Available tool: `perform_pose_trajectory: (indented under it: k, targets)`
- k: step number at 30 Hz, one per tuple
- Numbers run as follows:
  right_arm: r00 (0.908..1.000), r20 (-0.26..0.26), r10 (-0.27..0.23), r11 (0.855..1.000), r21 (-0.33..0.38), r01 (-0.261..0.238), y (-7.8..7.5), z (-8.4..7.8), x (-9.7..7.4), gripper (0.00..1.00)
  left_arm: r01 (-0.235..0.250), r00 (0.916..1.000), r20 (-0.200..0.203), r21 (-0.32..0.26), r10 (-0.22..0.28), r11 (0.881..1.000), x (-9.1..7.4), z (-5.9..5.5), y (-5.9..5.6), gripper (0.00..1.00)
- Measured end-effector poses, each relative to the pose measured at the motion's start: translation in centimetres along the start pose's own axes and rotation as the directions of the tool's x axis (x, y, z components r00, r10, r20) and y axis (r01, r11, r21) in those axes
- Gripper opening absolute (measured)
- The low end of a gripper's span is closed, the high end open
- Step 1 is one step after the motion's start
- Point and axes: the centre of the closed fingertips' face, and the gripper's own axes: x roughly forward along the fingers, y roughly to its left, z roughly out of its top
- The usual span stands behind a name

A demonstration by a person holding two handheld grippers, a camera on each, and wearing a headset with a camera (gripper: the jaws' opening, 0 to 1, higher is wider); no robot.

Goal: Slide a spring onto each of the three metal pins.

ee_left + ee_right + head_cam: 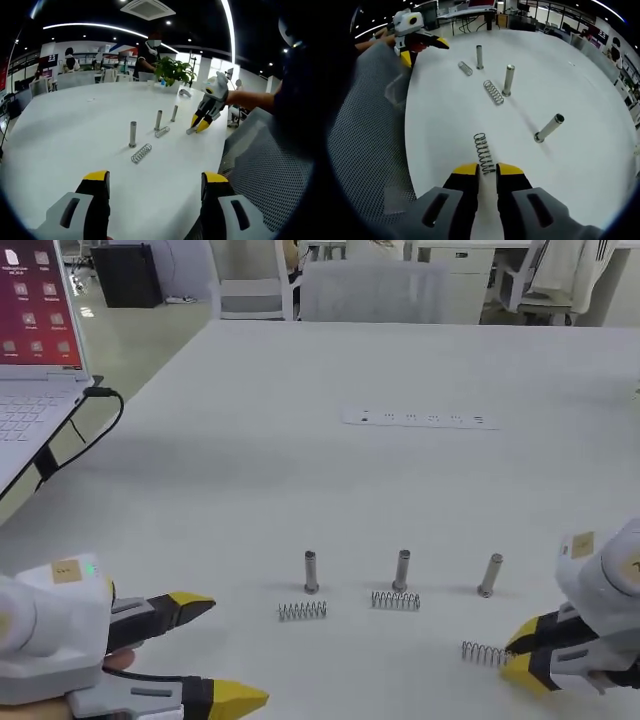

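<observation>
Three metal pins stand in a row: left [311,572], middle [402,570], right [491,575]. A spring [302,611] lies in front of the left pin and another spring [396,601] in front of the middle one. The third spring [484,652] lies on the table with its near end between the tips of my right gripper [518,654]. In the right gripper view that gripper [488,170] has its jaws nearly together on this spring [483,150]. My left gripper [220,652] is open at the front left with nothing in it [155,182], well short of the left pin [133,134].
A laptop [30,330] with a black cable [100,430] sits at the far left. A white power strip [420,419] lies mid-table behind the pins. Chairs [370,290] stand beyond the far edge. A mesh chair [270,165] is at the near edge.
</observation>
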Motion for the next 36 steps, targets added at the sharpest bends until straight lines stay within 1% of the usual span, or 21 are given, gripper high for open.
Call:
perform_pose_trajectory:
  k: [9,13,16,20,23,28,31,33,36]
  targets:
    - [0.9998,-0.018,-0.001,0.998,-0.06,0.0,0.2,0.1,0.1,0.09,0.002,1.0,-0.004,0.013,-0.002,1.0,0.0,0.0,0.0,0.7]
    - [1.0,-0.001,0.003,0.998,-0.055,-0.003,0.3,0.7,-0.2,0.09,0.005,1.0,-0.005,0.019,-0.005,1.0,0.0,0.1,-0.1,0.7]
    - [1.0,-0.001,0.008,0.998,-0.055,-0.009,0.4,0.9,-0.3,0.08,0.015,0.9999,-0.009,0.024,-0.015,1.0,0.0,0.0,-0.3,0.69]
    - [0.9999,-0.004,0.014,0.999,-0.048,-0.014,0.5,0.9,-0.3,0.08,0.026,0.9996,-0.014,0.026,-0.025,0.999,0.0,0.0,-0.5,0.68]
    - [0.9999,-0.002,0.016,0.999,-0.041,-0.016,0.5,0.8,-0.2,0.08,0.045,0.9989,-0.015,0.023,-0.045,0.999,-0.1,0.1,-0.8,0.67]
    - [0.9997,-0.005,0.022,0.999,-0.043,-0.022,0.7,0.9,-0.2,0.08,0.049,0.9987,-0.014,0.019,-0.049,0.999,-0.6,0.1,-0.6,0.65]
    - [0.9997,-0.002,0.024,0.999,-0.046,-0.024,0.9,1.1,-0.2,0.08,0.056,0.9984,-0.012,0.019,-0.055,0.998,-0.7,0.4,-0.8,0.64]
    - [0.9996,-0.002,0.027,0.998,-0.051,-0.027,1.0,1.4,-0.3,0.08,0.065,0.9978,-0.014,0.03,-0.065,0.997,-0.7,0.6,-1.0,0.64]
    - [0.9996,0.0,0.029,0.998,-0.058,-0.029,1.2,1.7,-0.4,0.08,0.095,0.9955,-0.009,0.044,-0.094,0.995,-0.4,1.3,-1.7,0.63]
